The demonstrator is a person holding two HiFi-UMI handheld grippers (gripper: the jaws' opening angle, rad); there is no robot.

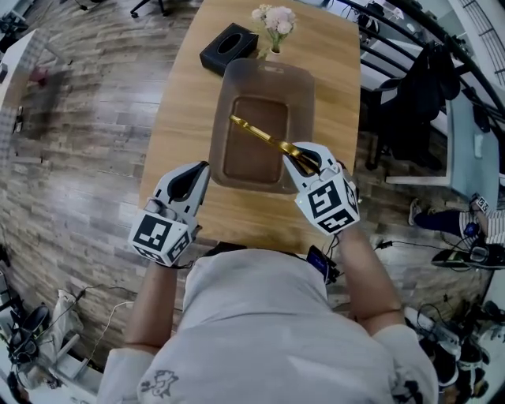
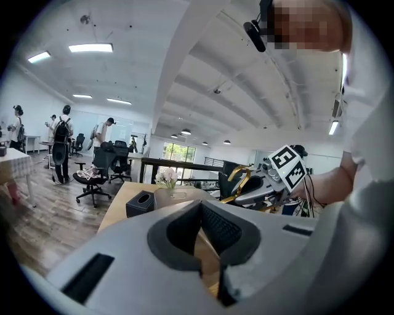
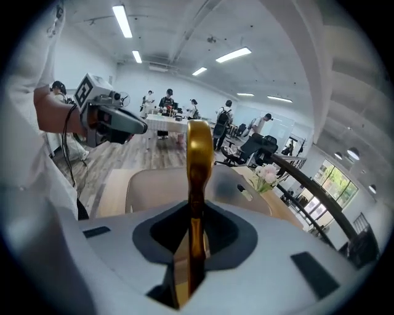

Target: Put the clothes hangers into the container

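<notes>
A gold clothes hanger (image 1: 260,134) slants over the translucent grey container (image 1: 268,69) in the middle of the wooden table. My right gripper (image 1: 301,160) is shut on its near end, at the container's front right corner. In the right gripper view the hanger (image 3: 199,160) stands edge-on between the jaws, with the container (image 3: 154,184) beyond it. My left gripper (image 1: 201,168) hovers by the container's front left corner. Its jaws stand a narrow slit apart with nothing between them. The left gripper view shows the right gripper and hanger (image 2: 241,181) off to the right.
A black tissue box (image 1: 229,47) and a small vase of pale flowers (image 1: 274,20) stand at the table's far end, behind the container. A dark railing and hanging bags (image 1: 430,79) run along the right. Office chairs and people (image 2: 61,147) are farther off.
</notes>
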